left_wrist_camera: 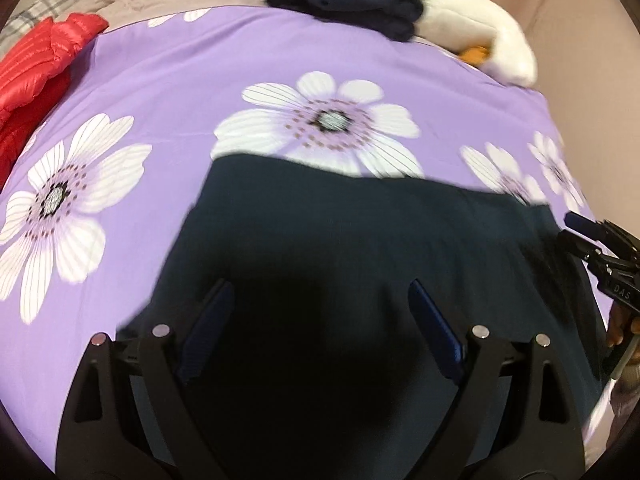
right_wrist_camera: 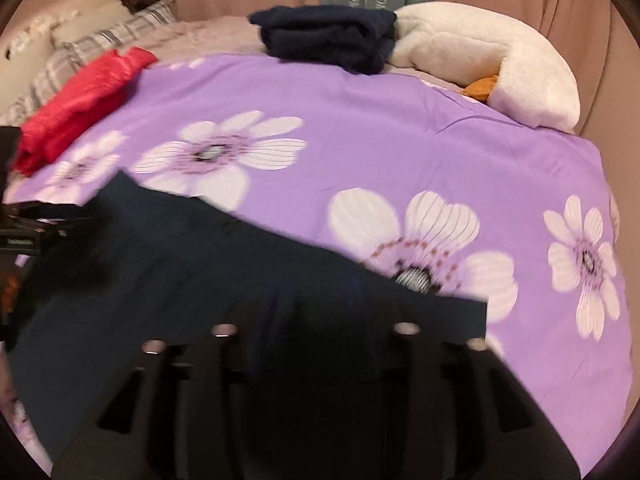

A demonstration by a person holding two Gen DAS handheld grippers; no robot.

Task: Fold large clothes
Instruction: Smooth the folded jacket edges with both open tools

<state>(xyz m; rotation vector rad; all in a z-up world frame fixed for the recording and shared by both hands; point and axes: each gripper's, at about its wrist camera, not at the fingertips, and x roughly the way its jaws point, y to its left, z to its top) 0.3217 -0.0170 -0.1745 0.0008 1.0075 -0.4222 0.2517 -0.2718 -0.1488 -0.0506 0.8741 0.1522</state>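
Observation:
A large dark navy garment [left_wrist_camera: 360, 240] lies flat on the purple flowered bedspread [left_wrist_camera: 200, 80], its far edge straight. My left gripper [left_wrist_camera: 320, 320] hovers over its near part with the jaws wide apart and nothing between them. The same garment [right_wrist_camera: 200, 280] shows in the right wrist view, running from the left to a corner at the right. My right gripper [right_wrist_camera: 316, 320] is above it, blurred and dark against the cloth, its jaws apart. The right gripper [left_wrist_camera: 600, 256] also shows at the right edge of the left wrist view.
A folded dark navy garment [right_wrist_camera: 328, 36] sits at the far edge of the bed next to a white fleece item [right_wrist_camera: 500, 64]. A folded red puffer jacket [right_wrist_camera: 76, 108] lies at the far left. Plaid pillows [right_wrist_camera: 100, 40] and pink curtains [right_wrist_camera: 560, 0] stand behind.

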